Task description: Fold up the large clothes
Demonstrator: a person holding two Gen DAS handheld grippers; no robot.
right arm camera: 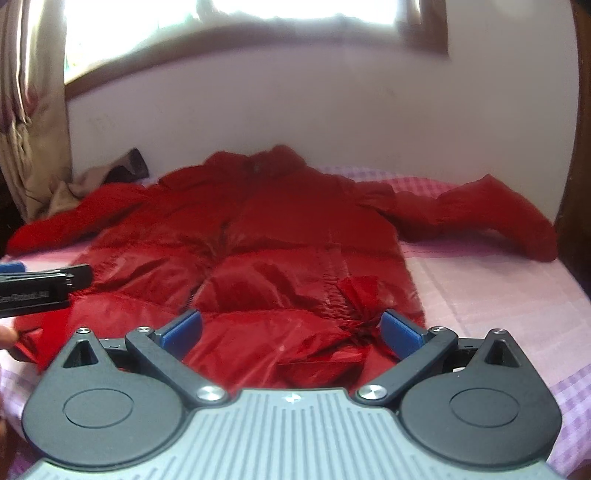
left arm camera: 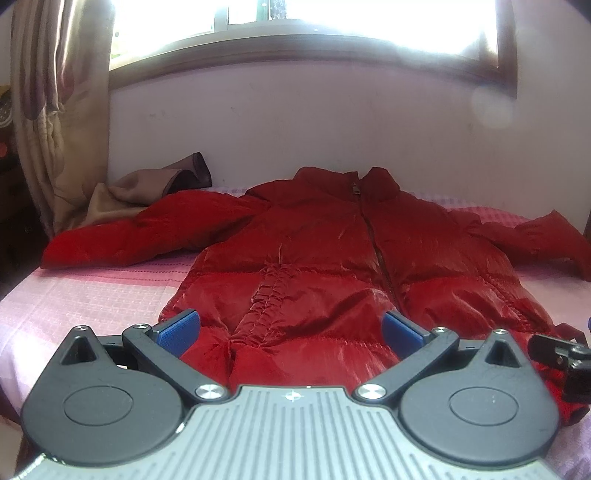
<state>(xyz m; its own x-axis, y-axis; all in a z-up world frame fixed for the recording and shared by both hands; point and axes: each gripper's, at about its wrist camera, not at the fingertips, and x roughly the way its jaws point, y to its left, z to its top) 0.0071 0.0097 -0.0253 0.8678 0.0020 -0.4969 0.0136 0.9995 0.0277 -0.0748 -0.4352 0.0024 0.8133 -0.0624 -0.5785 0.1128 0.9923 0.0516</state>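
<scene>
Red jacket beneath both wide-open, empty claws.

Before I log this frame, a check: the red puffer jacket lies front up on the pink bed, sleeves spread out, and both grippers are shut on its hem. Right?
Not quite. The red puffer jacket lies front up on the pink bed with sleeves spread, but both grippers are open. The left gripper in the left wrist view and the right gripper in the right wrist view have their jaws spread wide over the hem, gripping nothing.

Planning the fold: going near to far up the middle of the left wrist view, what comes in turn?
Left gripper, open → red puffer jacket's hem → its dark zip pull at the collar → white wall → bright window.
</scene>
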